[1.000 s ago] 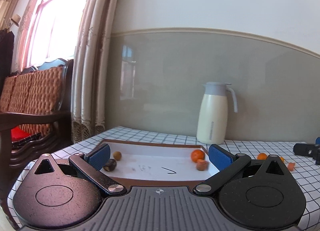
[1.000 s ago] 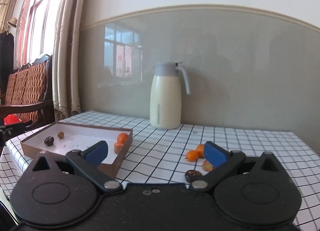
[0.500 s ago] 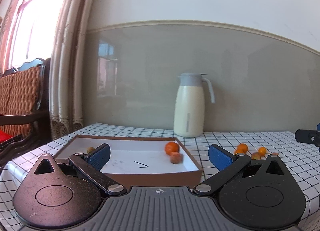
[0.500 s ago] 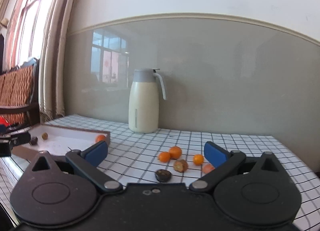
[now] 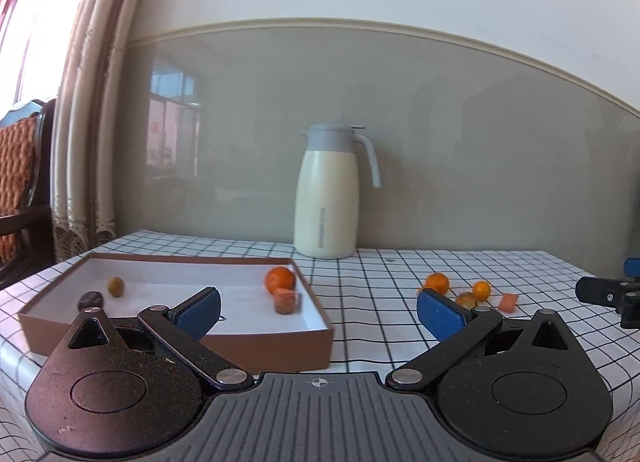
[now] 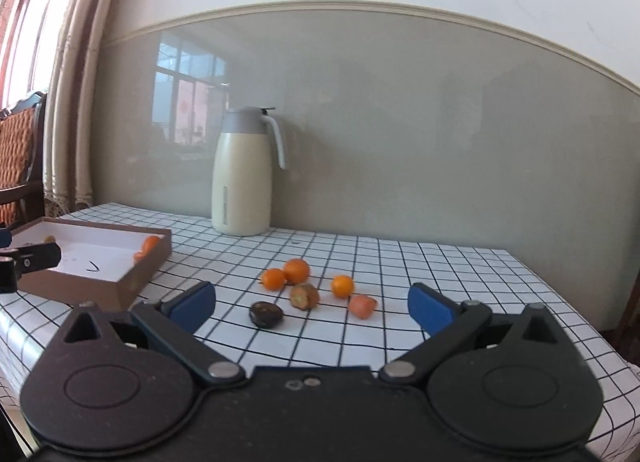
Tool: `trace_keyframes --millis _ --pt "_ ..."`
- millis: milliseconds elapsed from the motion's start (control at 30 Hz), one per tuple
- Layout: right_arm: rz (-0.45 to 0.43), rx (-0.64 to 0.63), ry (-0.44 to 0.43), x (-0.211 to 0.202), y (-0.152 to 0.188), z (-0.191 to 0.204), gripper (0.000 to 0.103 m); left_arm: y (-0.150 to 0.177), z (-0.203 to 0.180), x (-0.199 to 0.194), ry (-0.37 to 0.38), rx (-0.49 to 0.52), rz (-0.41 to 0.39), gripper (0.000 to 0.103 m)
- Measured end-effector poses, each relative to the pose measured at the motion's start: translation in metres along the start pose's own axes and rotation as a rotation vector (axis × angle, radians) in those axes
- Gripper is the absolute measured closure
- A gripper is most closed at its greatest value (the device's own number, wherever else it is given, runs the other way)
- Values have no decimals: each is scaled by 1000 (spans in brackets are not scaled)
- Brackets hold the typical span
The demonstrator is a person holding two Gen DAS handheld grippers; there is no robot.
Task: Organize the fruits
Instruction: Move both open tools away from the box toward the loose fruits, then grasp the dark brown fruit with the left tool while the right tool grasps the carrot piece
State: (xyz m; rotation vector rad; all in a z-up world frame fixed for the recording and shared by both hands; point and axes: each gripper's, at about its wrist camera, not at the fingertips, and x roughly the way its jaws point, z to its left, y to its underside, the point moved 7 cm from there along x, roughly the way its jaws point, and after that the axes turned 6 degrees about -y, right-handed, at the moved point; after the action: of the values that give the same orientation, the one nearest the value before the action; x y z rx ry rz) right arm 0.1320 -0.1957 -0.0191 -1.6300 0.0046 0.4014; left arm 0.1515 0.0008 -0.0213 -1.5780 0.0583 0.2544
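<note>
Both wide open, holding nothing: left gripper (image 5: 318, 308) near brown box (image 5: 248, 346), right gripper (image 6: 310, 304) facing oranges (image 6: 297, 271) and dark fruit (image 6: 266, 314) on checked tablecloth (image 6: 420, 262).

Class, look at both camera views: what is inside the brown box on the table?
Inside the brown box: a round orange fruit, a reddish piece, a small olive-green fruit and a dark fruit. The left gripper hides part of the floor.

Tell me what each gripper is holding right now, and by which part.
Nothing is held. The left gripper and right gripper are both open and empty; the loose fruits lie on the table, others in the box.
</note>
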Motion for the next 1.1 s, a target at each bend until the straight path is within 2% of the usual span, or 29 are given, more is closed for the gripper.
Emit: trace_keyframes --millis 267,400,533,700,800,967,1000,1067,1100 --pt "43 15 20 9 13 -18 8 4 -36 10 38 74 12 0" --pt "75 38 16 21 13 -27 15 6 -56 22 39 127 22 0" --pt "101 72 13 35 14 -38 22 9 -71 35 62 137 34 0" --pt "132 76 16 53 21 -48 24 17 -87 51 69 163 71 0" --pt "151 79 20 63 24 -54 25 20 -92 64 70 148 103 0" --pt "171 81 37 75 28 -64 32 23 -102 79 86 127 144 0" --pt "175 81 40 78 29 -67 33 24 -105 82 89 129 147 3" --pt "182 80 40 82 30 -71 38 27 -113 87 105 134 174 24" --pt "188 80 41 85 31 -73 39 29 -116 91 117 132 193 26"
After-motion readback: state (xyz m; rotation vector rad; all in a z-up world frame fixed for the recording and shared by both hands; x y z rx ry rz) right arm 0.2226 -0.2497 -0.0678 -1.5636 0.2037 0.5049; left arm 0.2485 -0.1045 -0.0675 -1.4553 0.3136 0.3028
